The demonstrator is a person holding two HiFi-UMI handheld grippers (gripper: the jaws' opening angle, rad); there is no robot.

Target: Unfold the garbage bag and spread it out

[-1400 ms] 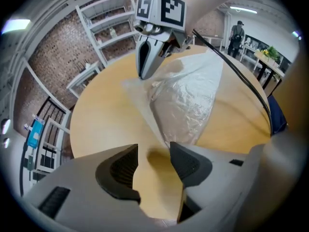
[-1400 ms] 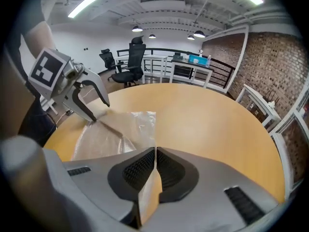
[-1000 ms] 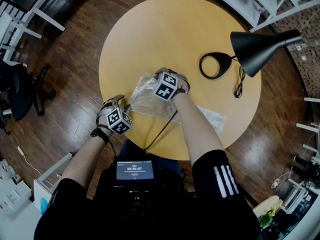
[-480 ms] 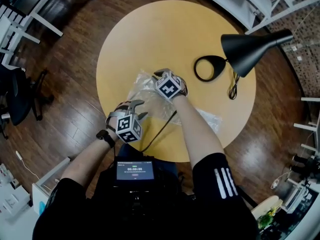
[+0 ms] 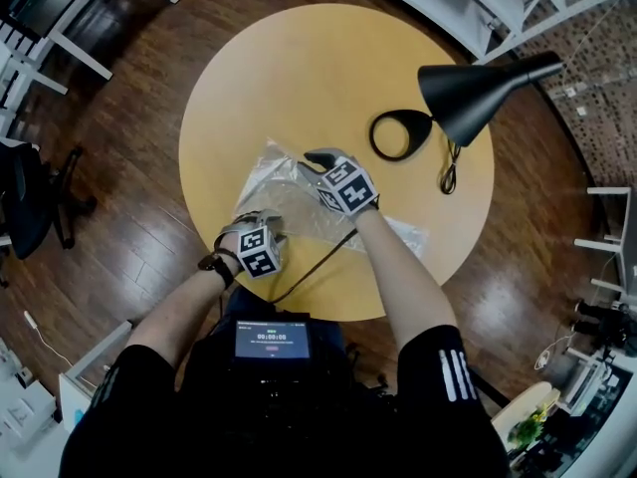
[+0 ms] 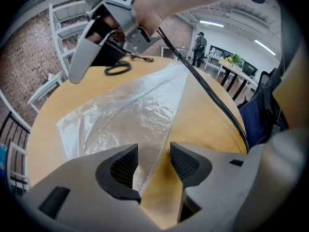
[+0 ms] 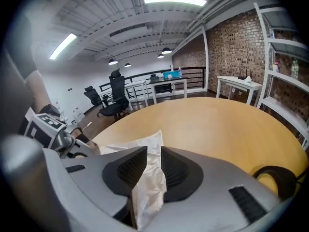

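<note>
A clear, crumpled garbage bag [image 5: 279, 182] lies partly folded on the round yellow table [image 5: 328, 68], and a strip of it runs right toward the near edge. My right gripper [image 5: 317, 159] is over the bag's middle. In the right gripper view its jaws [image 7: 153, 153] are opening, with a raised fold of the bag [image 7: 150, 180] standing between the pads. My left gripper [image 5: 263, 222] is at the bag's near corner. In the left gripper view it [image 6: 154, 153] stands open, and the bag's edge [image 6: 130, 110] lies between the pads without being pinched.
A black desk lamp [image 5: 478, 93] with a ring base [image 5: 401, 134] and its cord stands at the table's right. A black cable [image 5: 318, 262] trails from the right gripper over the near edge. An office chair [image 5: 30, 197] and white shelving surround the table on a wooden floor.
My left gripper has moved from off the table's near-left edge in to the bag's near corner. The right gripper has stayed over the bag.
</note>
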